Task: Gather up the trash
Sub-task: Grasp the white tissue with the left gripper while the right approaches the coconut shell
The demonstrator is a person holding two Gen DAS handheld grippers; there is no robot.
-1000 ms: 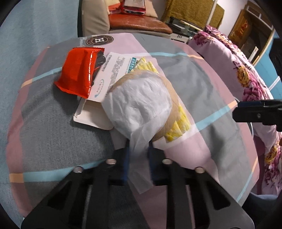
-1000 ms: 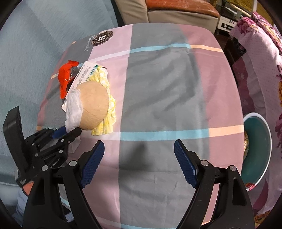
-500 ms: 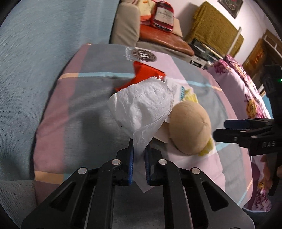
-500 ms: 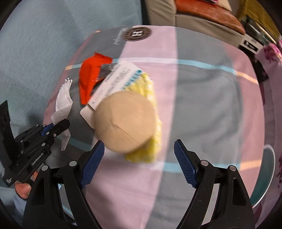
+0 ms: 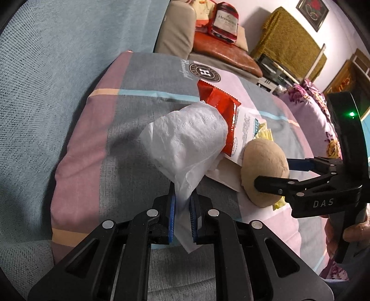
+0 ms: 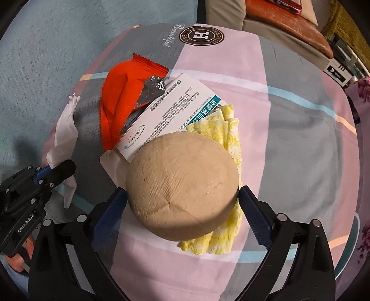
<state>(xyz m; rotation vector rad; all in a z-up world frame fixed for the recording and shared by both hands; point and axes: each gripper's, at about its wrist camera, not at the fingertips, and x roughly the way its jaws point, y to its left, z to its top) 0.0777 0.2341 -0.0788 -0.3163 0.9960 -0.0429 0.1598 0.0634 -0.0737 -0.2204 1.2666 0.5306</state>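
Observation:
My left gripper [image 5: 182,199] is shut on a white tissue [image 5: 187,139], which stands up from its jaws over the checked cloth [image 5: 129,143]. In the right wrist view that left gripper [image 6: 53,170] and the tissue [image 6: 66,134] are at the left edge. My right gripper [image 6: 182,201] points down over a tan round lump [image 6: 182,187]; its jaws are opening and straddle the lump without pressing it. Behind the lump lie a red wrapper [image 6: 120,101], a white printed leaflet [image 6: 175,108] and a yellow patterned napkin [image 6: 229,132].
The trash lies on a pink, grey and blue checked cloth [image 6: 289,115]. A teal basin's rim [image 6: 355,233] shows at the right edge. Beyond are a sofa with a brown cushion [image 5: 222,51], a red box [image 5: 224,20] and floral bedding [image 5: 319,115].
The left gripper lifted the tissue off the tan lump and carried it leftward. The right gripper came left and down over the lump, and its jaws have widened around it.

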